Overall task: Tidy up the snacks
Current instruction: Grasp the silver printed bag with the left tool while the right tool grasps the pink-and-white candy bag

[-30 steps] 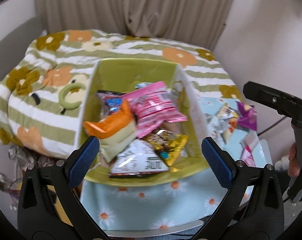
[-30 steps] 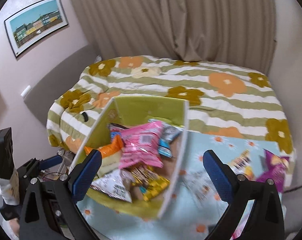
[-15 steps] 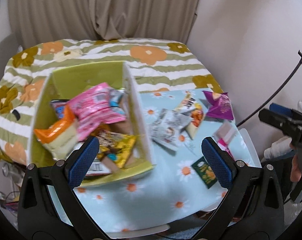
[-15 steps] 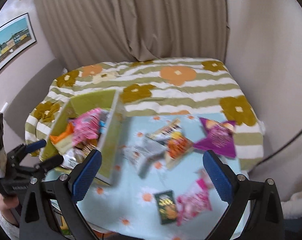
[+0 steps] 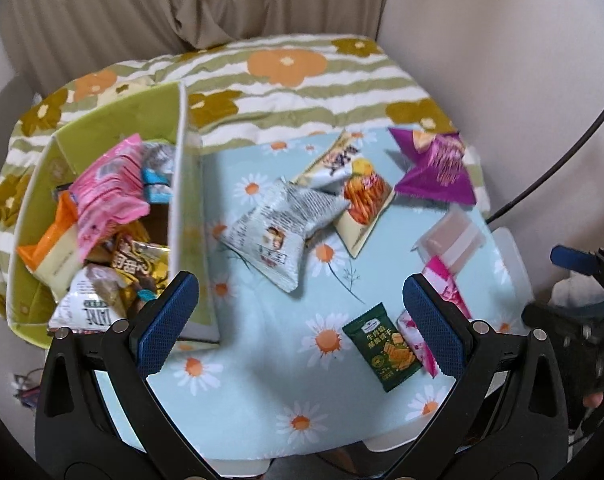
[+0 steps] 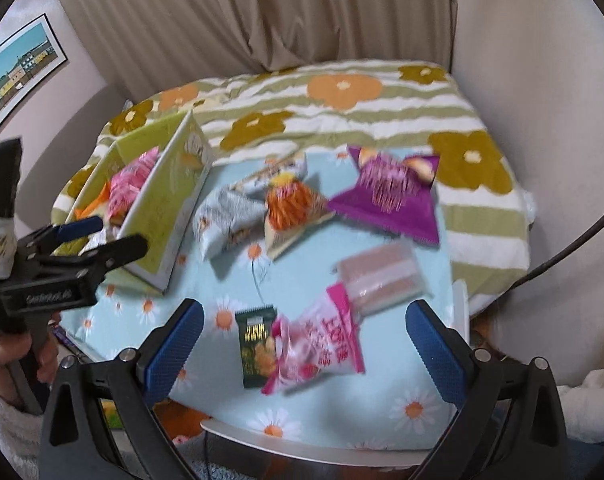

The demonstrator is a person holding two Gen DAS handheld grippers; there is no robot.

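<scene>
Both my jaws stand wide open, holding nothing. I'd lower the right gripper (image 6: 302, 344) squarely over the pink packet (image 6: 322, 348), pinching its middle, then carry it to the green box (image 5: 38, 292).

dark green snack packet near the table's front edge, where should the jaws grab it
The dark green snack packet lies flat on the daisy tablecloth, its right edge against the pink packet. Come from above and pinch the free crimped top seam, probably with the open right gripper.
</scene>
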